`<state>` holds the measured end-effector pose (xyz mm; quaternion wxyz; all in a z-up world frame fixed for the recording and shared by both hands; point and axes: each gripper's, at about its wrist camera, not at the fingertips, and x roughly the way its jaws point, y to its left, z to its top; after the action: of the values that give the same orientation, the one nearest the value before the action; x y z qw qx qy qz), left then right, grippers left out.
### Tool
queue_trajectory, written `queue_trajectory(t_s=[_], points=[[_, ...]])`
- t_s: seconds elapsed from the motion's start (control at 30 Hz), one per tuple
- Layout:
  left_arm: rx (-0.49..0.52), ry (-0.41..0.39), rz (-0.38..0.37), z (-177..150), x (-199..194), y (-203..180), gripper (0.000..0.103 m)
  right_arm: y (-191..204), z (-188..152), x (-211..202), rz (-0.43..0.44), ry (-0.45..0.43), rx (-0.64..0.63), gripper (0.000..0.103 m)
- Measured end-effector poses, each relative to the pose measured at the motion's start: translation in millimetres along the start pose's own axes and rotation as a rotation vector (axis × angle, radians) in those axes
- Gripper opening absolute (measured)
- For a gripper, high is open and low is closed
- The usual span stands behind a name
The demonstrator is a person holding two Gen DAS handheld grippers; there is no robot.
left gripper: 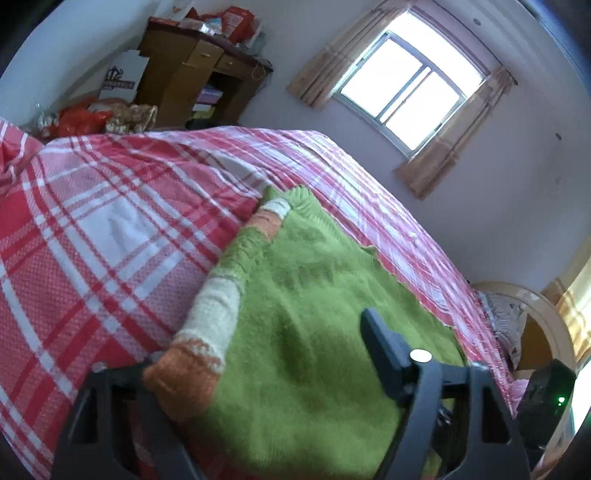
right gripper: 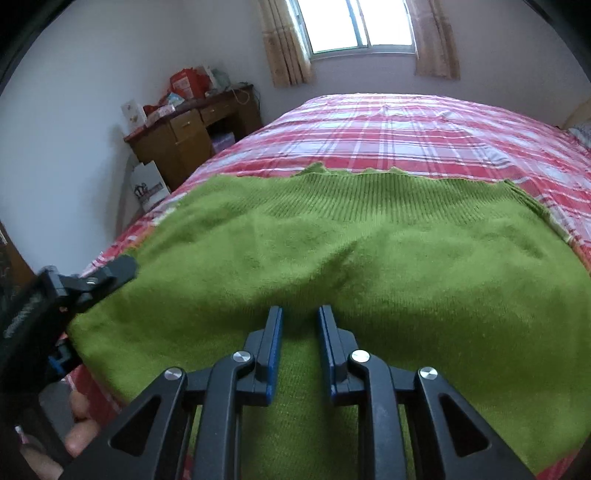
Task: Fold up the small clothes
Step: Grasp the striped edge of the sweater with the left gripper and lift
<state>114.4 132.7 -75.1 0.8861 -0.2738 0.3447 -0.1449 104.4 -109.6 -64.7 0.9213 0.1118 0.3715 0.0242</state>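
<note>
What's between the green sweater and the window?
In the right wrist view, only the bare red plaid bedspread lies between the green sweater and the wall under the window.

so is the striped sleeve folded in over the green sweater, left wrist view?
Yes: the striped sleeve lies along the green sweater's edge, on top of it.

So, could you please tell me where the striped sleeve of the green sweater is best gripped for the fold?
Grip the striped sleeve at its orange cuff, coming from the bedspread side. It lies folded along the green sweater edge, and the cuff is a thick free end beside the left tool.
</note>
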Motion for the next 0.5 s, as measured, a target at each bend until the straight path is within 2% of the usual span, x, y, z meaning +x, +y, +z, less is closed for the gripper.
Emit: queue_trajectory(t_s=[0.03, 0.07, 0.1, 0.2, 0.33, 0.5], points=[[0.002, 0.001, 0.003, 0.8, 0.2, -1.3, 0.054, -2.8, 0.0, 0.3, 0.011, 0.000, 0.010, 0.020], [0.006, -0.002, 0.014, 3.8, 1.5, -2.3, 0.047, -4.2, 0.3, 1.0, 0.022, 0.000, 0.019, 0.020], [0.009, 0.000, 0.011, 3.9, -2.1, -3.0, 0.033, -6.6, 0.7, 1.3, 0.032, -0.001, 0.029, 0.020], [0.043, 0.010, -0.004, 8.8, -2.5, -13.7, 0.029, -6.1, 1.2, 2.1, 0.046, -0.003, 0.039, 0.021], [0.152, -0.010, -0.004, 10.0, -7.0, -45.9, 0.025, -11.2, 0.1, 0.4, 0.077, -0.005, 0.070, 0.021], [0.379, -0.020, -0.002, -3.8, -10.1, -101.2, 0.023, -33.3, -0.9, -22.3, 0.125, -0.042, 0.147, 0.021]])
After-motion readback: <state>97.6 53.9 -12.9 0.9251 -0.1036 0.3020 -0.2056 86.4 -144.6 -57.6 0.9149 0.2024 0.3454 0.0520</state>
